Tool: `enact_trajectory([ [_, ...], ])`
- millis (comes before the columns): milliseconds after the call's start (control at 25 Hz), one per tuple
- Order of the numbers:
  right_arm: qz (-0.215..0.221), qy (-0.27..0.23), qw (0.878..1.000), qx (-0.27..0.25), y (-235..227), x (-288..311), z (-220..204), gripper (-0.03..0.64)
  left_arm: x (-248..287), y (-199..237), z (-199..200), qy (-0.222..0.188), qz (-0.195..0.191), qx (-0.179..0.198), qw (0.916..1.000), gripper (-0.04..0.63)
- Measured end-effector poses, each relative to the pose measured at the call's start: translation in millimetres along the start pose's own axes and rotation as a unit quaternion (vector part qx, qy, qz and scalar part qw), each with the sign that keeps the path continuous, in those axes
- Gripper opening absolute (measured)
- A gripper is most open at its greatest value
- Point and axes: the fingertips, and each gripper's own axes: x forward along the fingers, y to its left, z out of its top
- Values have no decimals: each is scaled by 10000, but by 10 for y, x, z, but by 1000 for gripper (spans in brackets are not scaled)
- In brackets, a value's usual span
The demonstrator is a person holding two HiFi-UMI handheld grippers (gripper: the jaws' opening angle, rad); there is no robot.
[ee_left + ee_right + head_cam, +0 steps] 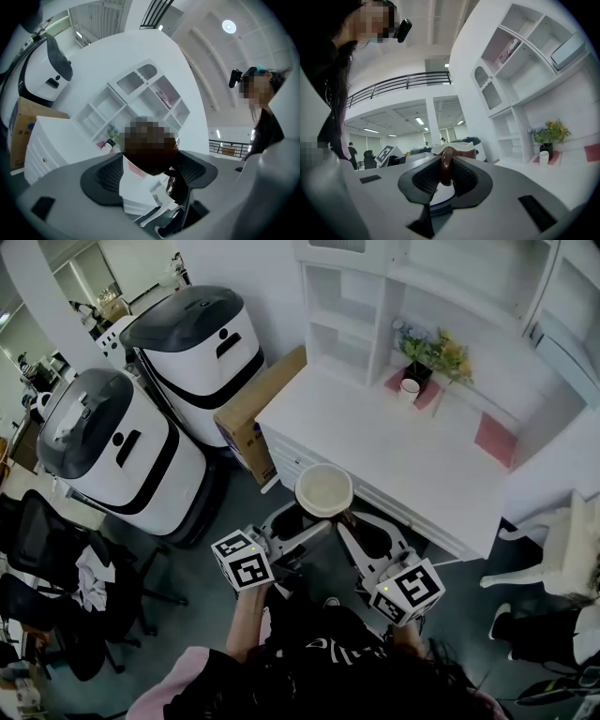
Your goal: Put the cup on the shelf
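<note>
A brown cup (pixel 323 488) with a cream inside hangs in the air just off the front edge of the white desk (pixel 394 442). My right gripper (pixel 349 521) is shut on the cup's brown handle (pixel 446 164), which stands upright between its pads. My left gripper (pixel 298 518) comes in from the left, and its jaws close round the cup's body (pixel 150 152), which a mosaic patch partly hides. The white shelf unit (pixel 375 306) rises at the back of the desk, with open compartments (pixel 525 37).
A small white mug (pixel 410 388) and a pot of flowers (pixel 436 352) stand on pink mats at the desk's back. Two white-and-black machines (pixel 122 442) and a cardboard box (pixel 258 409) stand to the left. A white chair (pixel 562 549) is at the right.
</note>
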Motion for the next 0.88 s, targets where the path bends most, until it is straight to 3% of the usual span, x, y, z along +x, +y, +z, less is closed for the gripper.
enact_trajectory([
  [320,-175,60,9998,8,-255,520,-3,84,155,486,288,121,-125,-101,9998,366],
  [880,-742,27,9972,61,-528,2018,176,83,226,1611,1343,457,-512,-220,9974,367],
])
